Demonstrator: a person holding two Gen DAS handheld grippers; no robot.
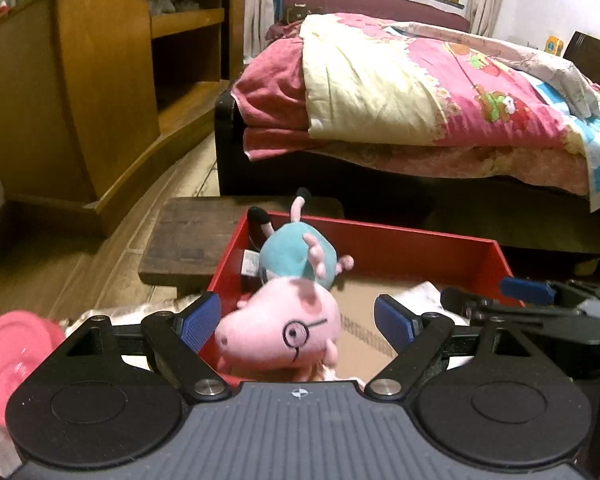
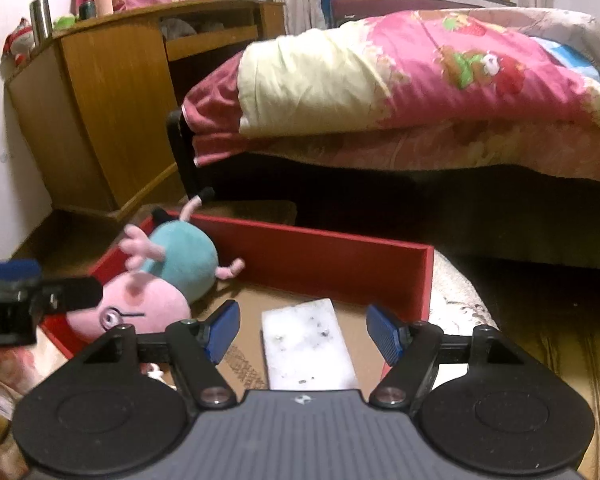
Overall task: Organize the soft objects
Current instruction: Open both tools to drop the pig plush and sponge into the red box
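Red box point(image 1: 400, 248), cardboard-lined floor, sits on the floor in front of the bed point(image 1: 420, 92). One pig plush point(image 1: 288, 304) lies inside at its left end, upside down: pink head with glasses toward me, teal body behind, legs sticking up past the far wall.

My left gripper point(image 1: 296, 326) is spread wide, holding nothing; the blue pads flank the plush's head without touching it, as far as I can tell. My right gripper point(image 2: 302, 330) is also wide open and empty, hovering over a white flat pad point(image 2: 308, 344) on the box floor. It could be foam or cloth, can't tell.

Risks, my guess:
- plush is propped against the left wall, head near the front rim; a bump from my left finger could roll it out
- closing on the round head may squeeze it out of the pads, soft stuffing slips
- left pad is right by the box wall, so closing could catch the rim and drag the box
- grippers are near each other, may collide if both go in

Count: 1 pig plush, 1 red box, 1 white pad, 2 grippers. One blurry pink item point(image 1: 16, 356) at far left outside the box, unidentifiable. Wooden cabinet point(image 1: 100, 92) beyond, one wooden stool point(image 1: 192, 240) behind the box.
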